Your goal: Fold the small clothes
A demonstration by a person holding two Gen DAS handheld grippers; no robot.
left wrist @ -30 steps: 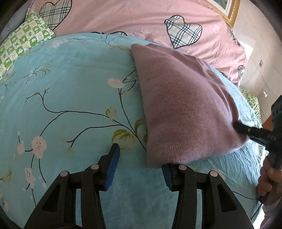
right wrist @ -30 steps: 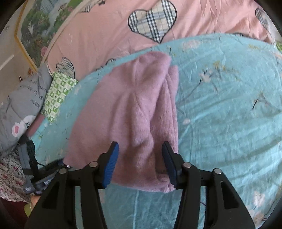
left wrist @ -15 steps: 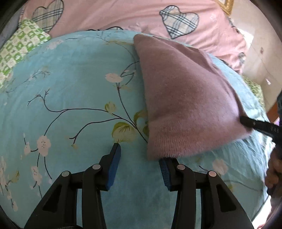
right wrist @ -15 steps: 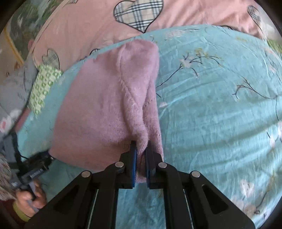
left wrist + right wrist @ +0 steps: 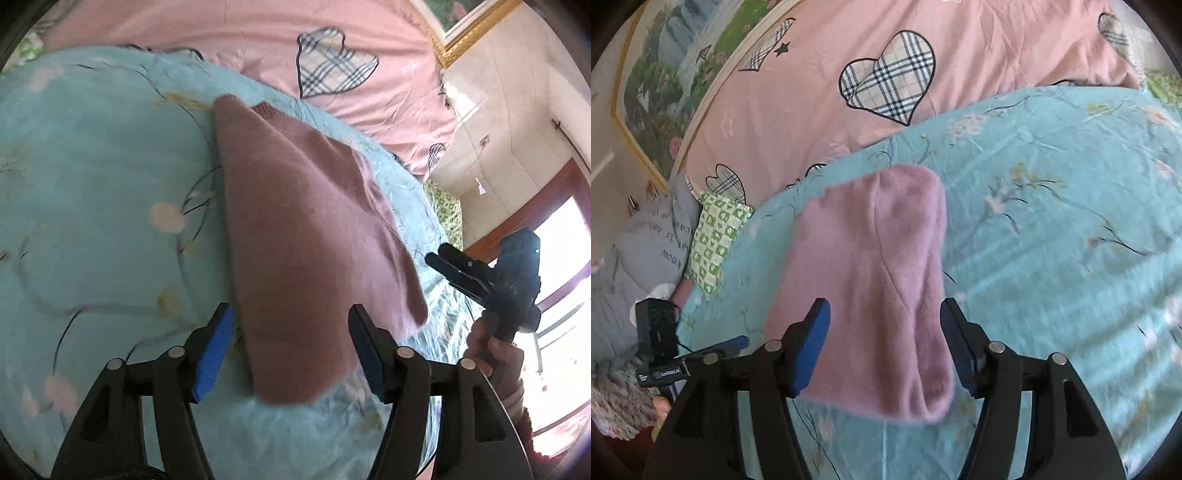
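Note:
A folded mauve knit garment point(image 5: 306, 236) lies on the light blue floral bedspread point(image 5: 92, 192); it also shows in the right wrist view point(image 5: 871, 280). My left gripper point(image 5: 291, 350) is open, its blue-padded jaws on either side of the garment's near edge. My right gripper point(image 5: 886, 343) is open, its jaws on either side of the garment's near end. The right gripper also shows in the left wrist view point(image 5: 441, 258), just off the garment's right corner. The left gripper shows at the left in the right wrist view point(image 5: 735, 341).
A pink quilt with plaid hearts point(image 5: 886, 81) lies behind the bedspread. A green checked pillow point(image 5: 716, 236) and a grey cushion point(image 5: 653, 240) sit at the left. A framed picture point(image 5: 665, 74) hangs on the wall. A window and door frame point(image 5: 554, 258) are at the right.
My right gripper, shut on the garment's near edge half a second ago, has opened and let go. My left gripper has shifted right, its open jaws now either side of the garment's edge.

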